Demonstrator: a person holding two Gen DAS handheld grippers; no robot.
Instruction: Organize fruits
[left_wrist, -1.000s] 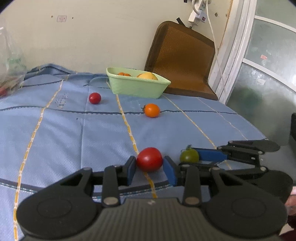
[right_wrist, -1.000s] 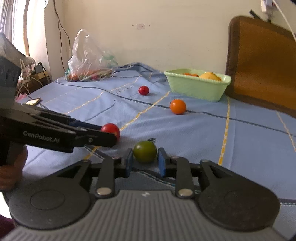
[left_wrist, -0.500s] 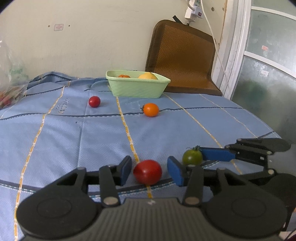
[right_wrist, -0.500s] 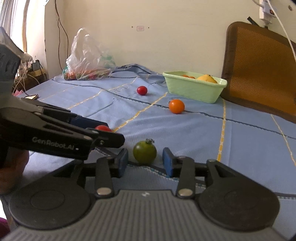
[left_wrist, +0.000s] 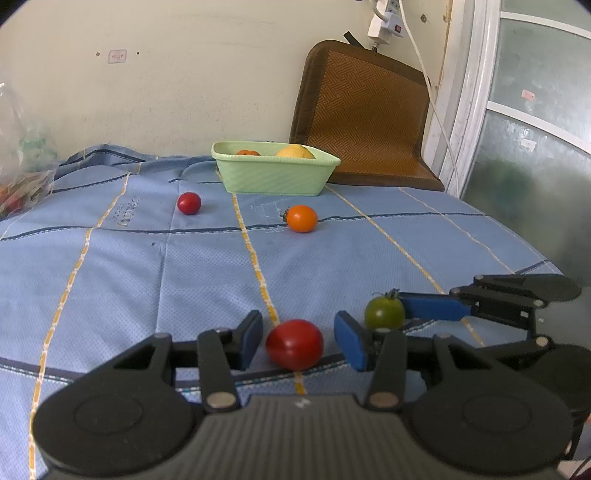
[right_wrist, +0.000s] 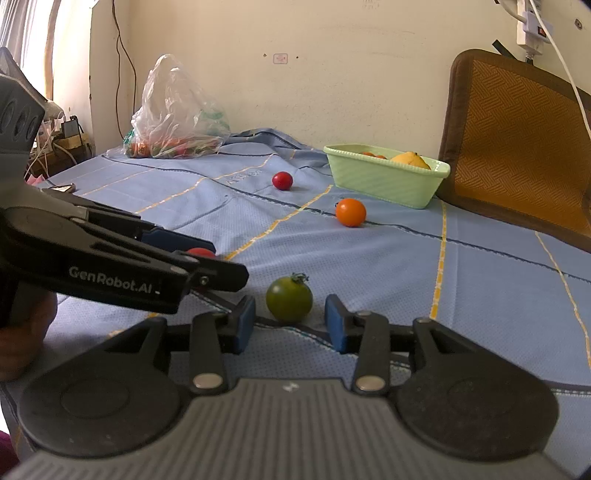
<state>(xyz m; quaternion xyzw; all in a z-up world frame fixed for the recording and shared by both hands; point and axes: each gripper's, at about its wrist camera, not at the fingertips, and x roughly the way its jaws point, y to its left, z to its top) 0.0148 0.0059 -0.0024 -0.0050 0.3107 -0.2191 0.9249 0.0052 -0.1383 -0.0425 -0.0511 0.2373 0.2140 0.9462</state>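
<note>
Containers, left to right. A clear plastic bag (right_wrist: 177, 110) is being seen far ahead-left of the right gripper (right_wrist: 290, 323), against the wall; red, orange and green produce is being held inside, items too blurred to name. A pale green basket (left_wrist: 275, 171) is being seen far ahead of the left gripper (left_wrist: 299, 341), slightly to its right; a yellow fruit (left_wrist: 295, 151) and at least one small orange fruit (left_wrist: 248, 152) are being held in it, the rest hidden by the rim.

Loose fruit: a small red tomato (left_wrist: 189, 203) is lying ahead-left of the left gripper, near the basket. An orange tomato (left_wrist: 302, 218) is lying straight ahead, between basket and gripper. A large red tomato (left_wrist: 294, 344) is being straddled by the left gripper; the jaws are being held apart with a gap showing on both sides, nothing clamped. A green tomato (right_wrist: 289, 300) is being straddled likewise by the right gripper, jaws apart, not touching it. The two grippers are being held side by side, close together.

Surface: everything is resting on a blue cloth (left_wrist: 129, 266) with yellow and dark stripes. A brown woven mat (right_wrist: 517, 147) is being leaned on the cream wall, ahead-right, just behind the basket. A white power strip (left_wrist: 384, 18) with its cable is hanging above it. A frosted glass door (left_wrist: 535, 129) is being seen at far right.
</note>
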